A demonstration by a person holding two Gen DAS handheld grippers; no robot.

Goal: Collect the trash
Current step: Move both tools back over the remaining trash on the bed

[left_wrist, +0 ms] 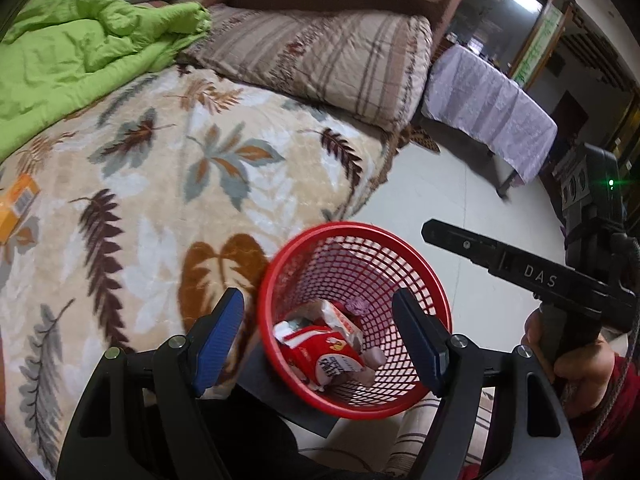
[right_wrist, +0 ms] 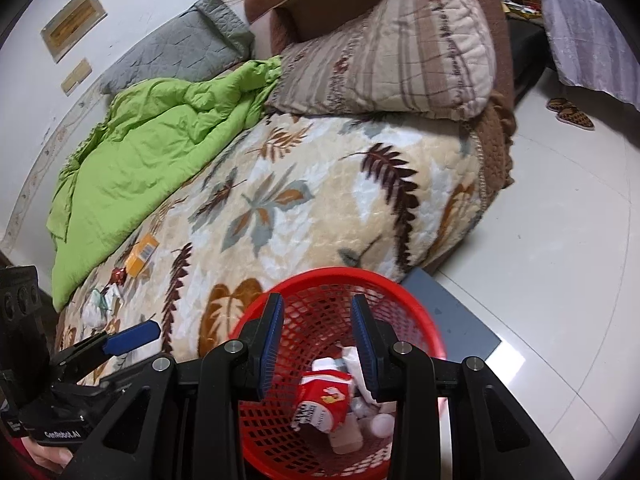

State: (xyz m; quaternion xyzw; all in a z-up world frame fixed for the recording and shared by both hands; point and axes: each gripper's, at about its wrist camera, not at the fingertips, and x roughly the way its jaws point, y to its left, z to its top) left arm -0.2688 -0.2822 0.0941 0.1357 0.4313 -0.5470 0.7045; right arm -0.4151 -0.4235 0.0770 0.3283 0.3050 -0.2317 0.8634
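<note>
Slippers [right_wrist: 571,114] only in right view.

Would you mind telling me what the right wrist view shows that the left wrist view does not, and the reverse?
Only the right wrist view shows the crumpled white paper and small red wrapper on the blanket, the slippers and the wall frames. Only the left wrist view shows the dark doorway. Both show the red basket holding trash, the orange box, green quilt and striped pillow.

Leaf-print blanket [right_wrist: 328,200] – green quilt [right_wrist: 160,136], striped pillow [right_wrist: 392,52] on it.
</note>
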